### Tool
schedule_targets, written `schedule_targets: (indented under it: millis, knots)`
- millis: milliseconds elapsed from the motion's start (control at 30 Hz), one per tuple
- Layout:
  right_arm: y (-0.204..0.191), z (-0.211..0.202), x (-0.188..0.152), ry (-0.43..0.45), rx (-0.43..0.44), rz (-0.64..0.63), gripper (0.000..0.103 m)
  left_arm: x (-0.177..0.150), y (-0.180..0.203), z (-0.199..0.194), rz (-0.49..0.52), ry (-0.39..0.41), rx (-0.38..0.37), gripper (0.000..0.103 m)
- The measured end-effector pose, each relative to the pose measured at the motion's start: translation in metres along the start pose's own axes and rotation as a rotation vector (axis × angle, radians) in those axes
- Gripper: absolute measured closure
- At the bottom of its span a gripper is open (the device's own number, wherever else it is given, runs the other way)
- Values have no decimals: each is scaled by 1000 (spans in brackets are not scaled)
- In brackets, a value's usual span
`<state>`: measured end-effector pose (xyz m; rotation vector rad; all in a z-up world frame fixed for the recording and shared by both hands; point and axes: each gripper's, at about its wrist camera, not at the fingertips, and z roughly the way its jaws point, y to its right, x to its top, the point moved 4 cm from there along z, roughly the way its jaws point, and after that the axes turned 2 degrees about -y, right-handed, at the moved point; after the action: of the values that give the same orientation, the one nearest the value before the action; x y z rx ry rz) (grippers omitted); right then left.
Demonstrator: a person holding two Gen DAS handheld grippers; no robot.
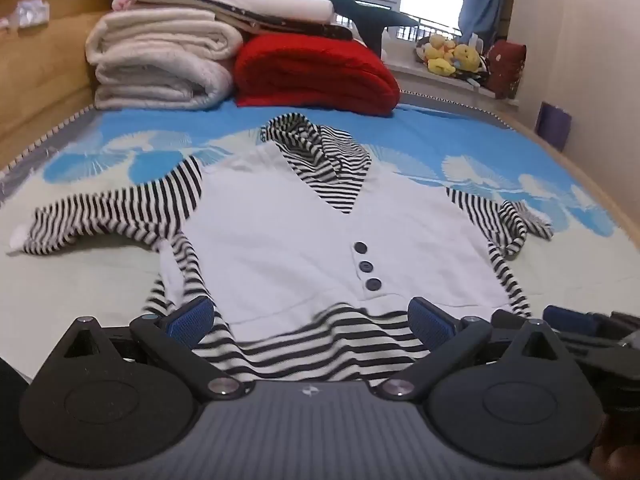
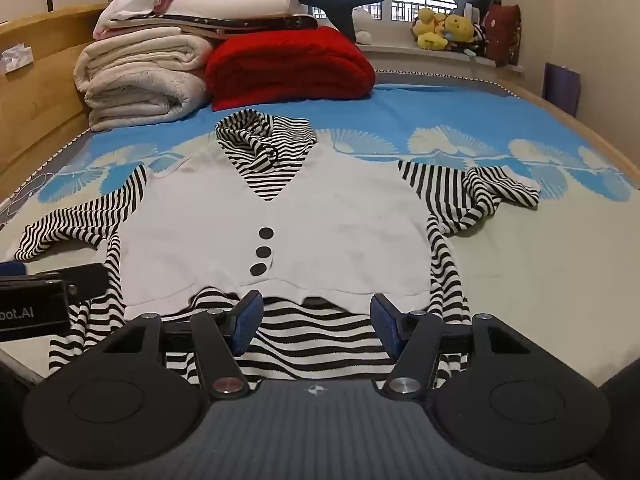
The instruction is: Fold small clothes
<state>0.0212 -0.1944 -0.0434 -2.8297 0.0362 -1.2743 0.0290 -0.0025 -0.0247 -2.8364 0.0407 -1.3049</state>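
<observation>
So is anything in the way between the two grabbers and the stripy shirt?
No, nothing visible. The left gripper and right gripper are both open right above the striped hem of the shirt. The folded blankets sit far behind it.

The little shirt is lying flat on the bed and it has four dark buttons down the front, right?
Almost. The shirt does lie flat on the bed, but it has three dark buttons, not four. The right wrist view shows them clearly.

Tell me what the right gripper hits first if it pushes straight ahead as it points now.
Probably the striped hem of the small top, lying between the open right gripper fingers; it points down at the bed, though depth is hard to judge.
</observation>
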Motion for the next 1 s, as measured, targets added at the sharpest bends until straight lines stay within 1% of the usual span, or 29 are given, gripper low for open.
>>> schedule_targets:
  millis: [67,100,133,167,233,267,333,433,567,633,700,1000]
  knots:
    - [-4,-2,2,10,-14,-19,42,-4,9,-3,16,8,37,0]
    - [-10,2,1,-8,-20,-40,42,-11,15,-9,28,29,53,0]
    - [-14,2,2,-6,-20,-45,42,-12,17,-6,50,10,58,0]
    - [-19,2,3,-7,-19,-50,42,-13,15,-3,41,-4,50,0]
    - [-5,5,-2,5,32,0,42,-19,15,2,9,5,34,0]
    - [-5,5,-4,2,33,0,42,-21,18,0,0,21,51,0]
    - [-9,7,1,-23,36,6,42,-10,-7,8,-51,18,26,0]
    - [-13,5,1,-18,43,-4,42,-11,-11,8,-66,20,20,0]
    - [-19,5,-1,-14,51,-26,42,-12,-11,10,-63,16,39,0]
    - [-21,6,-3,-14,52,-33,42,-11,-13,11,-71,2,22,0]
    - [-21,7,-4,-15,55,-39,42,-12,-14,13,-69,-11,21,0]
    - [-24,7,-5,-15,59,-45,42,-12,-12,13,-55,-6,22,0]
